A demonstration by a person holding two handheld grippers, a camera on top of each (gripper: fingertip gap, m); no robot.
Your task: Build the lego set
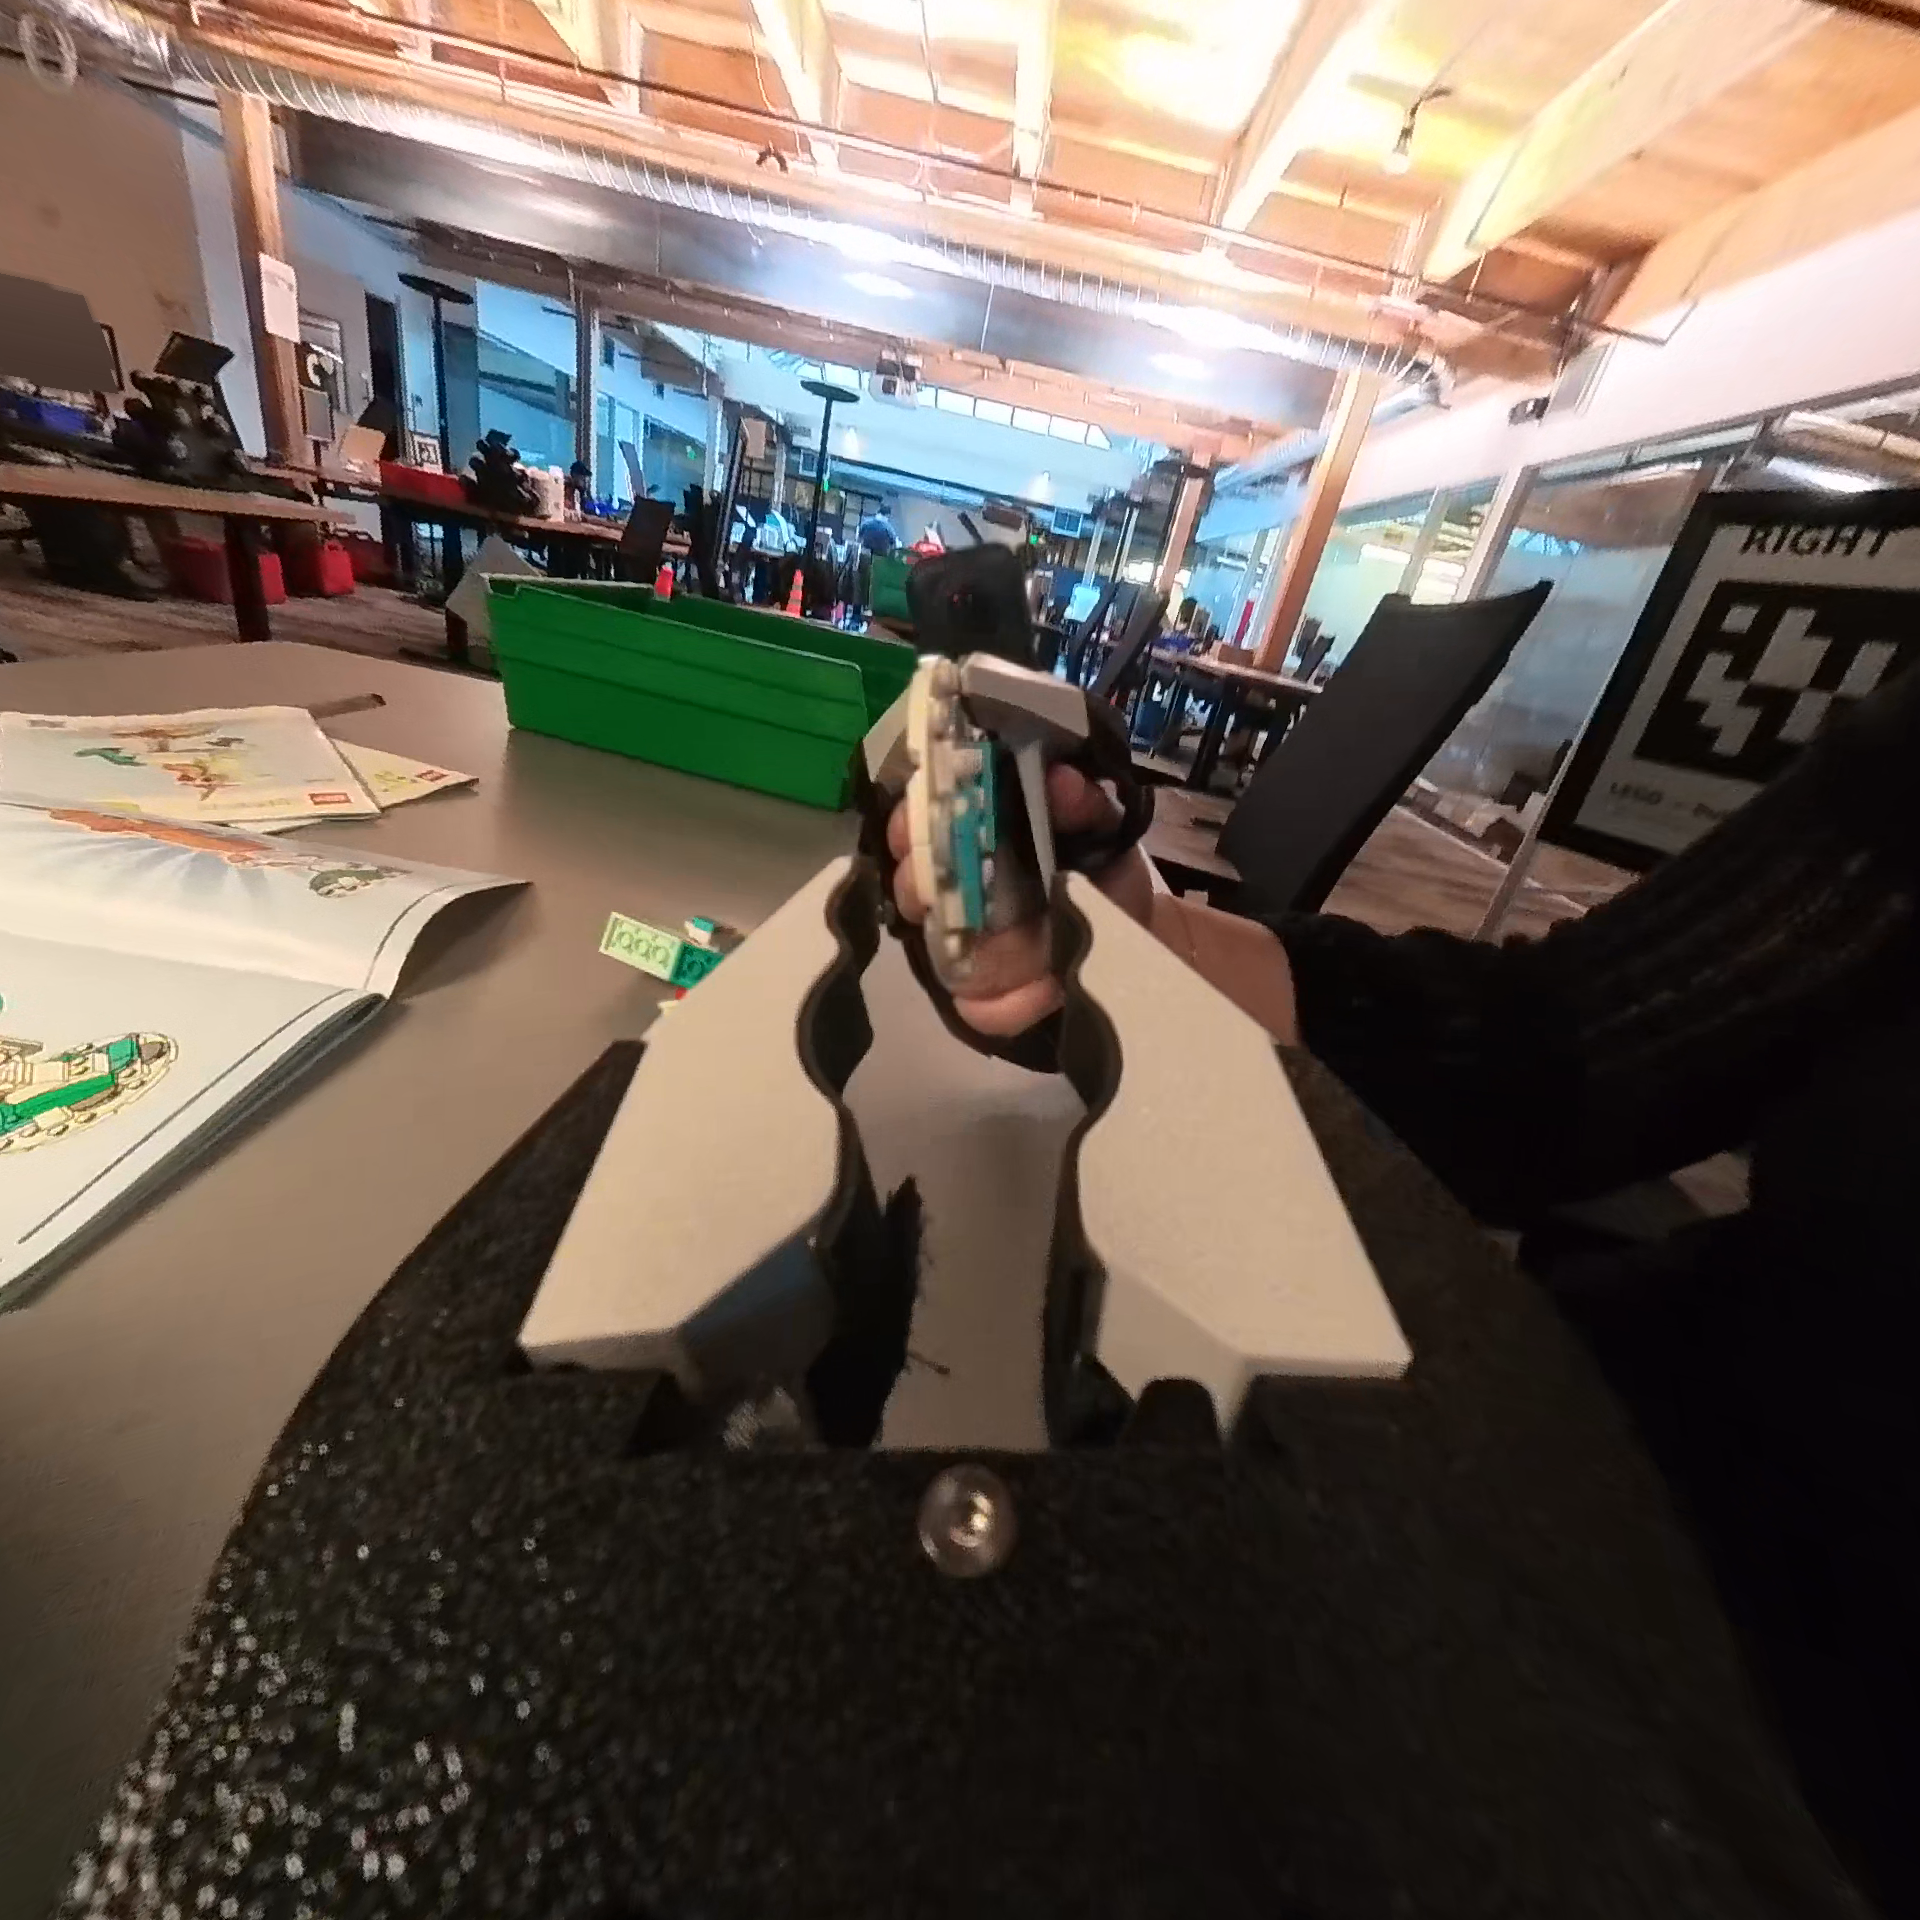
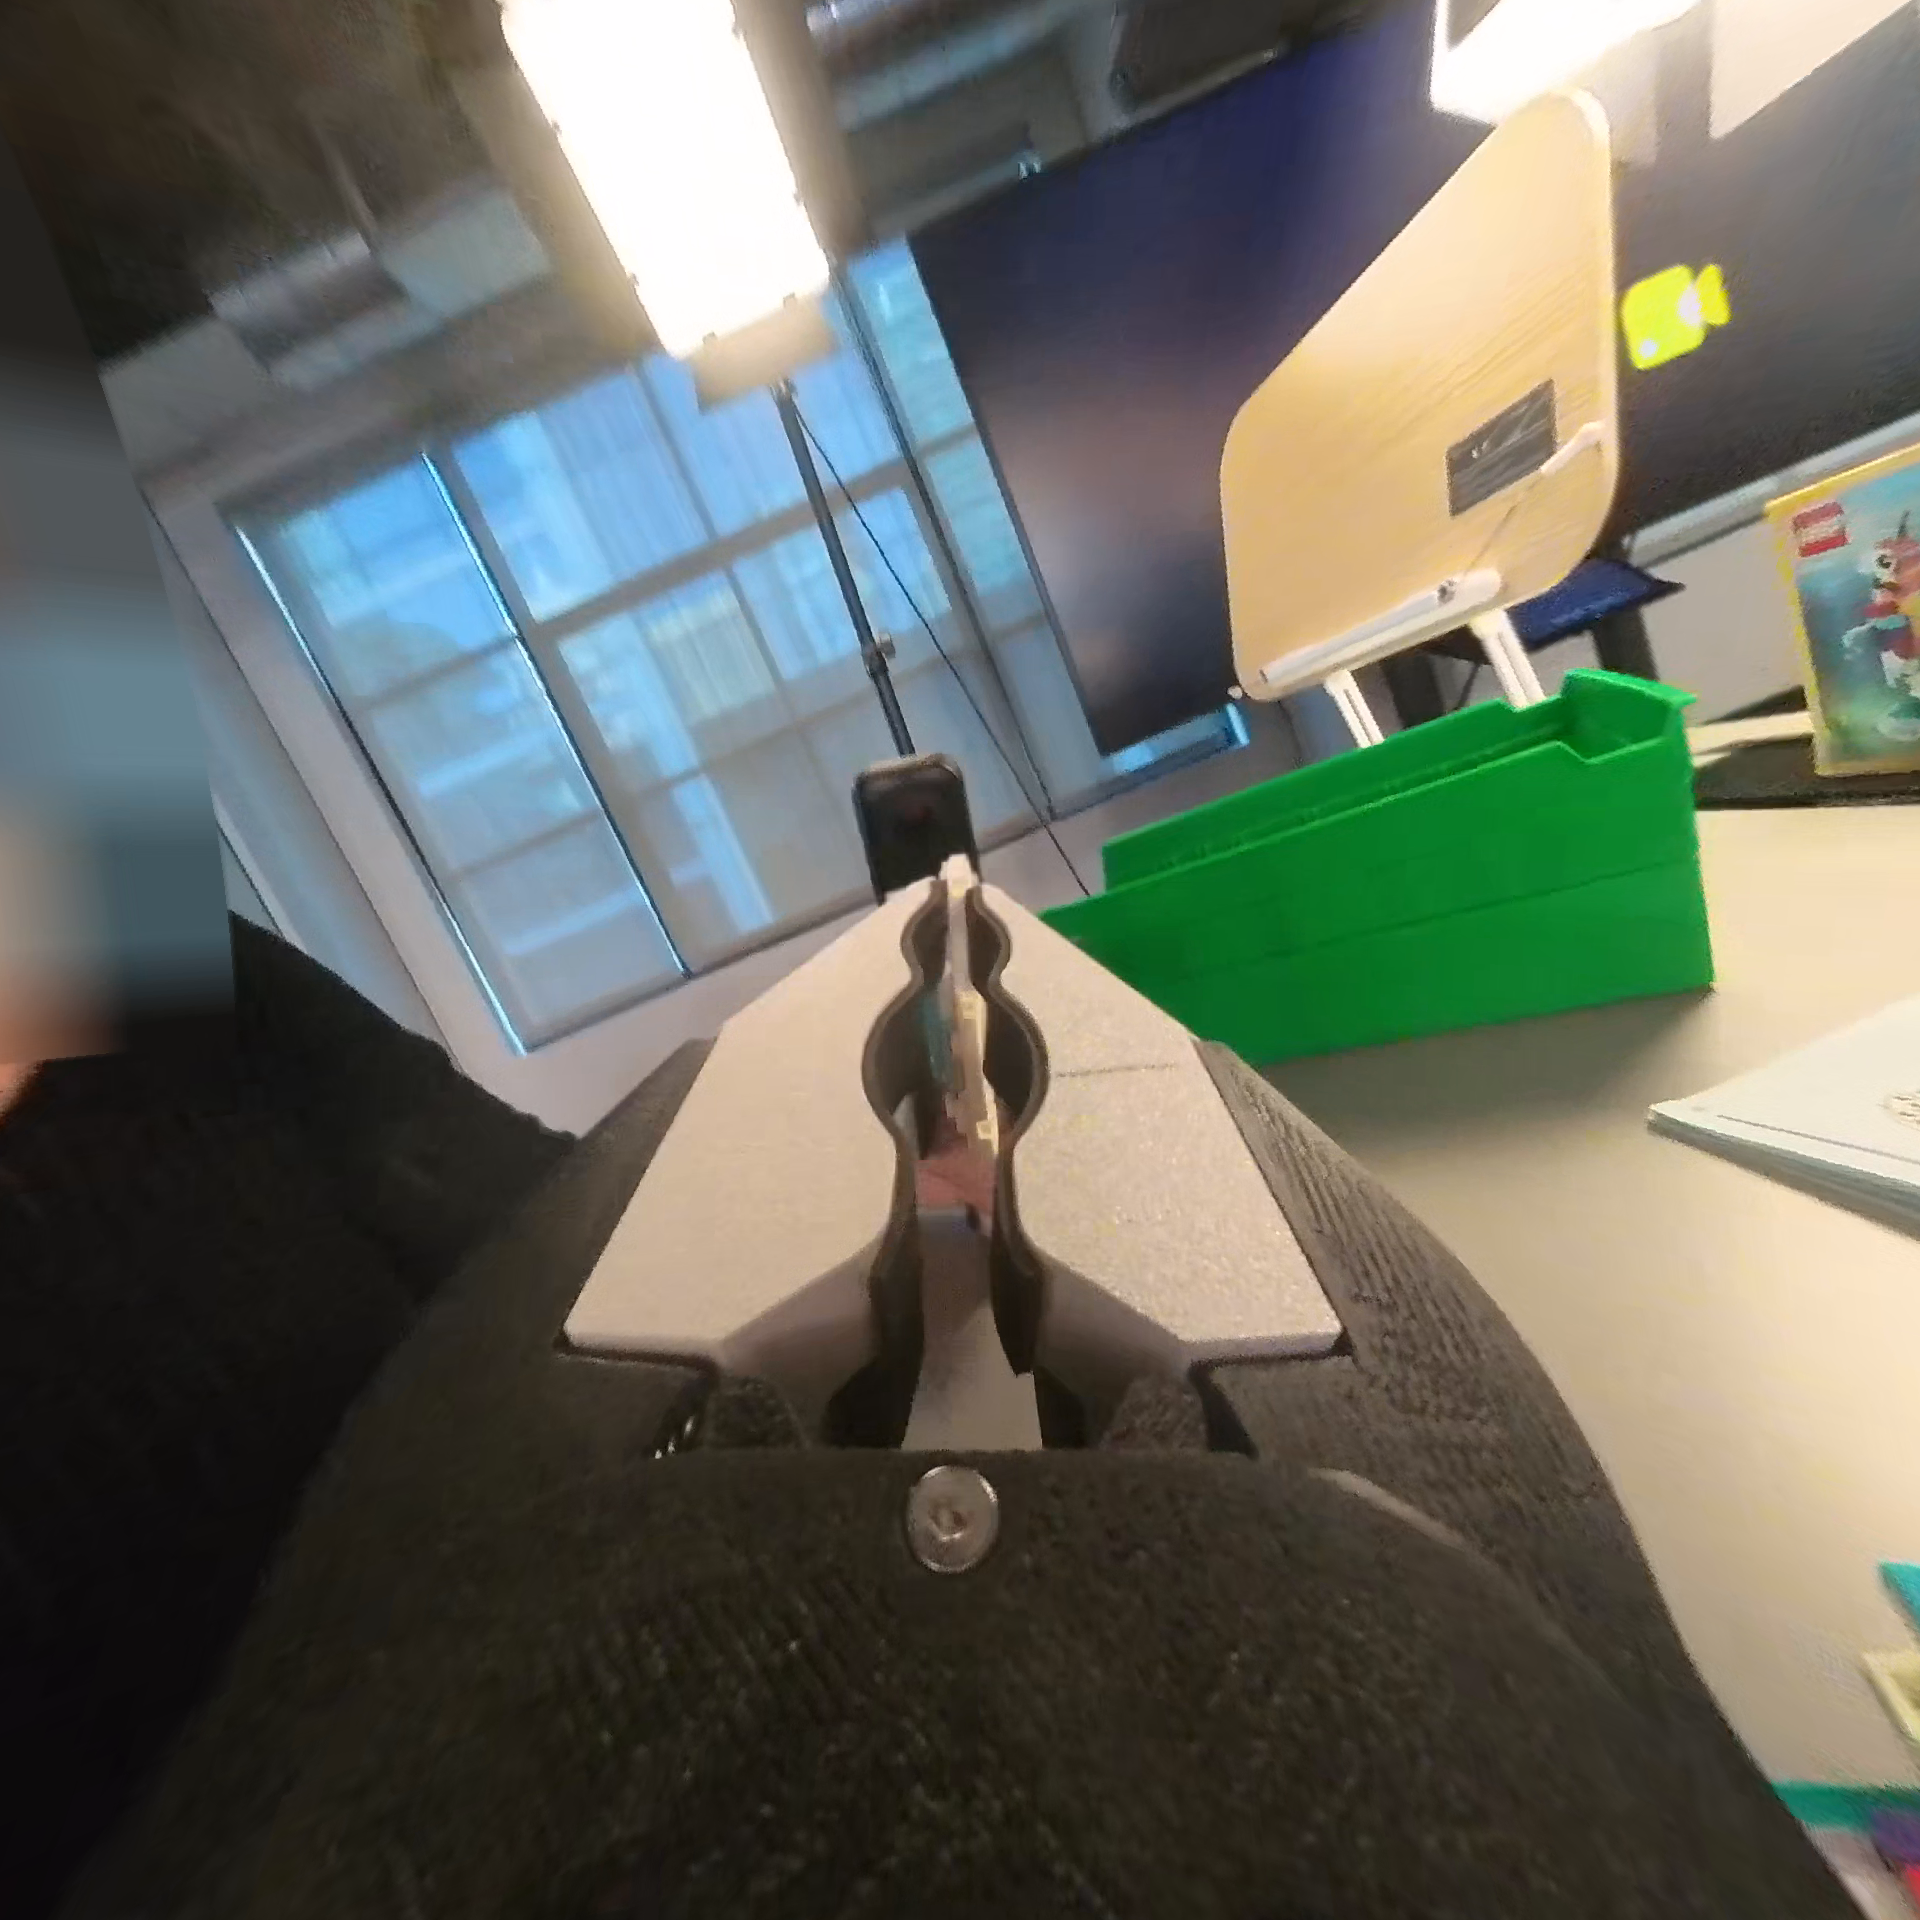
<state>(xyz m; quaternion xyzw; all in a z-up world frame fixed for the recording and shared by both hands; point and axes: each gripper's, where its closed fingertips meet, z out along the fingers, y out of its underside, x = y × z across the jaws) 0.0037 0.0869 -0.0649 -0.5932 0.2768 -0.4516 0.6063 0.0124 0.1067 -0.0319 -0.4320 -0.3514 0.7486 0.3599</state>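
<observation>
In the left wrist view my left gripper (image 1: 961, 894) is open. A flat brick assembly (image 1: 951, 821) of cream plates with teal parts stands upright just beyond its fingertips (image 1: 831, 904), its lower end in the gap with no pad pressing on it. My right gripper (image 1: 951, 717), held by a hand (image 1: 1013, 997), faces the left one and is shut on the assembly's top. In the right wrist view my right gripper (image 2: 956, 896) is shut on the thin cream and teal assembly (image 2: 956, 1023). The left gripper's black camera (image 2: 914, 831) shows behind it; its fingers are hidden there.
A green bin (image 1: 675, 707) stands at the back of the grey table (image 1: 312, 1299), also in the right wrist view (image 2: 1403, 914). Open instruction booklets (image 1: 156, 987) lie left, loose green bricks (image 1: 665, 945) near the left fingers. A black chair (image 1: 1371, 748) stands right. A picture box (image 2: 1860, 623) stands beyond the bin. The gap from one gripper's tips to the other's is roughly 4 cm.
</observation>
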